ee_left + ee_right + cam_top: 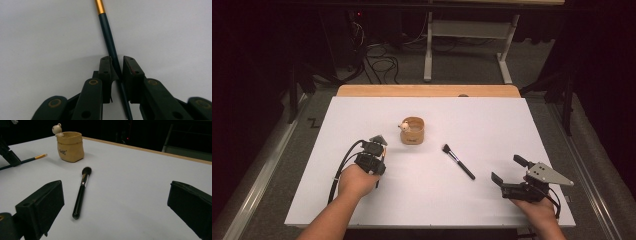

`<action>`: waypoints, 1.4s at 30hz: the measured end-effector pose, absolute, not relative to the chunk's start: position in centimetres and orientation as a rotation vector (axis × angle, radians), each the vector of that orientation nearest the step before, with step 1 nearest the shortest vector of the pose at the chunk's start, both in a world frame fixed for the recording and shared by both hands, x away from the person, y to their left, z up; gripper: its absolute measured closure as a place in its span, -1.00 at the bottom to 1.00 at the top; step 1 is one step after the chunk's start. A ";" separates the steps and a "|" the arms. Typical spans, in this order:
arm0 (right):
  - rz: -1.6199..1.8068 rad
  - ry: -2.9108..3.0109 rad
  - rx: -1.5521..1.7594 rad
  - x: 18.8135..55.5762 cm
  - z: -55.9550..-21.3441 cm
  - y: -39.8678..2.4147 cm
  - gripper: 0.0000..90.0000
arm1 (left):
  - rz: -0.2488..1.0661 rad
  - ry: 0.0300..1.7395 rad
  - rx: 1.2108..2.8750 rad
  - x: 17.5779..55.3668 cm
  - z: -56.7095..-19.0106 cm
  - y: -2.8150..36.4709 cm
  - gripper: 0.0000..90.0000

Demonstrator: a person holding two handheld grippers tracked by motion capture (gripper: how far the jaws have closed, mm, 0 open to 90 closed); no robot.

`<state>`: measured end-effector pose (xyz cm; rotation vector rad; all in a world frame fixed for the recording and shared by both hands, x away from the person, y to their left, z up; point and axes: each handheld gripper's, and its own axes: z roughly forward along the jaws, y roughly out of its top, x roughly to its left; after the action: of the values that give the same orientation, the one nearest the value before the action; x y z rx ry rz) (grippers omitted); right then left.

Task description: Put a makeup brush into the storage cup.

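I see the white table point(492, 200) carrying everything, its wooden far edge showing beyond the white sheet. Near the middle, a little toward the far edge, stands my tan pouch-shaped holder point(412, 131) with a small pale figure on its rim point(57, 129). Toward the near right corner my right gripper point(509, 171) rests low over the table with its jaws spread wide and nothing between them; the black makeup brush point(458, 161) lies flat on the table ahead of it, between it and the holder, bristles pointing toward the holder, apart from the gripper.

On the left half of the table, nearer the near edge, my left gripper point(380, 141) points down at the surface. Its jaws stand narrow, and a thin dark pencil-like stick with a gold band point(110, 42) runs between the pads point(105, 68), lying on the table. I cannot tell whether both pads press on it. The stick's gold end points toward the holder, short of touching it.
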<state>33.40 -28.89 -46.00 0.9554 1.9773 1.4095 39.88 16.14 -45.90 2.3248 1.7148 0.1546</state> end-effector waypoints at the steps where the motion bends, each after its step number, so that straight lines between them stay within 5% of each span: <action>1: 1.408 1.979 0.950 33.4 -46.0 -28.9 -0.97 | 0.157 1.714 2.326 39.9 -45.9 16.1 0.74; 42: 1.401 1.981 0.946 33.4 -46.1 -28.8 -0.96 | 0.180 1.550 2.204 38.4 -46.0 18.0 0.87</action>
<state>33.36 -28.81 -46.08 0.9455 1.9808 1.4009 38.36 18.00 -46.03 2.2041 1.5498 0.1804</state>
